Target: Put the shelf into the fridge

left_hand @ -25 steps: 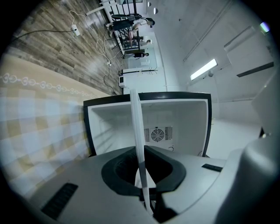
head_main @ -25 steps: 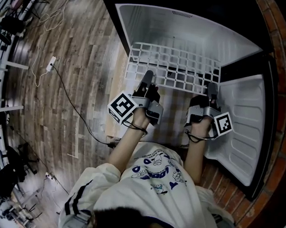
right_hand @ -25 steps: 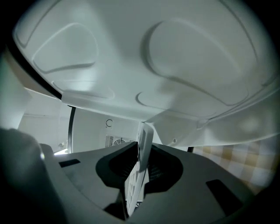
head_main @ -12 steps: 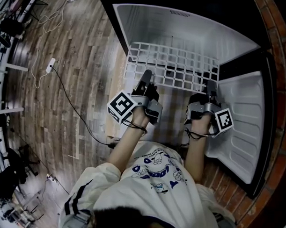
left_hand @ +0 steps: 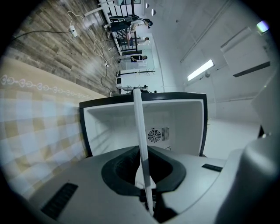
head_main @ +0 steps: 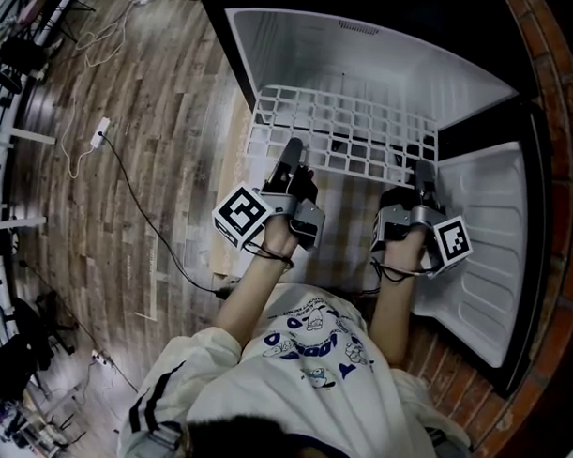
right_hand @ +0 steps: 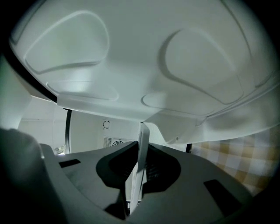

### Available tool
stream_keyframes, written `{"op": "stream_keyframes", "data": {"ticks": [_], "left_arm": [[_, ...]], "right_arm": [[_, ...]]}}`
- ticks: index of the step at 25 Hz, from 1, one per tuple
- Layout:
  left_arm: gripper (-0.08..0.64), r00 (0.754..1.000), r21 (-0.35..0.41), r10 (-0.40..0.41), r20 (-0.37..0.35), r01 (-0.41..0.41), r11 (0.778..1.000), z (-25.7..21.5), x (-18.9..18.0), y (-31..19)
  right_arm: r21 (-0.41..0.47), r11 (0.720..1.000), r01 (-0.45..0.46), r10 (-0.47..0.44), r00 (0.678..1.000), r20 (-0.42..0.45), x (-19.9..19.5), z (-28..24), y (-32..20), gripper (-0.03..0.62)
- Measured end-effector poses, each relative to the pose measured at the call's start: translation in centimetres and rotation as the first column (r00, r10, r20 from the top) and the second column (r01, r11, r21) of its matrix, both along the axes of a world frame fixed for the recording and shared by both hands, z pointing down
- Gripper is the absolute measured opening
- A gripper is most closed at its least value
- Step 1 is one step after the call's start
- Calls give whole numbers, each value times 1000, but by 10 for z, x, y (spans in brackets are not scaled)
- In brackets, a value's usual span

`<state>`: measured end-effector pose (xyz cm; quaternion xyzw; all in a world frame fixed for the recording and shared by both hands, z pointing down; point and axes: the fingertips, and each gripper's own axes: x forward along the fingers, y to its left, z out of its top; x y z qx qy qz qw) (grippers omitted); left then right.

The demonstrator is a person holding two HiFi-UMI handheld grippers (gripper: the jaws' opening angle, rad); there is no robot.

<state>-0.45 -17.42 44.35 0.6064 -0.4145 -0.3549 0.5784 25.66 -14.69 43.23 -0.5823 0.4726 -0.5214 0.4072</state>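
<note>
Head view: we are holding the shelf (head_main: 341, 131) at upper centre, at the open fridge's (head_main: 368, 57) mouth.
Left gripper view: the left gripper (left_hand: 142, 173) is clamping the shelf's edge, frame centre.
Right gripper view: the right gripper (right_hand: 135, 175) is clamping it too.

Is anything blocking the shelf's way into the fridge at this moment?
Nothing visible does. The shelf, clamped by the left gripper and right gripper, sits at the mouth of the fridge. Its cavity looks bare, and the door is swung wide to the right.
</note>
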Motion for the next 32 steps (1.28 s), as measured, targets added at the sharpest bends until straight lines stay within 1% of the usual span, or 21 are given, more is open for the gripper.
{"op": "stream_keyframes", "data": {"ticks": [4, 9, 15, 32], "left_arm": [[38, 1000, 13, -3, -15, 3, 1000, -4, 1, -1], [38, 1000, 1, -6, 2, 6, 1000, -1, -1, 0], [38, 1000, 9, -4, -9, 4, 1000, -3, 1, -1], [38, 1000, 9, 0, 8, 0, 1000, -2, 1, -1]], "right_arm": [[10, 1000, 0, 0, 1000, 16, 0, -1, 3, 48], [7, 1000, 4, -5, 999, 38, -1, 3, 3, 48], [7, 1000, -3, 2, 999, 46, 0, 4, -2, 48], [36, 998, -45, 44, 999, 19, 2, 3, -6, 48]]}}
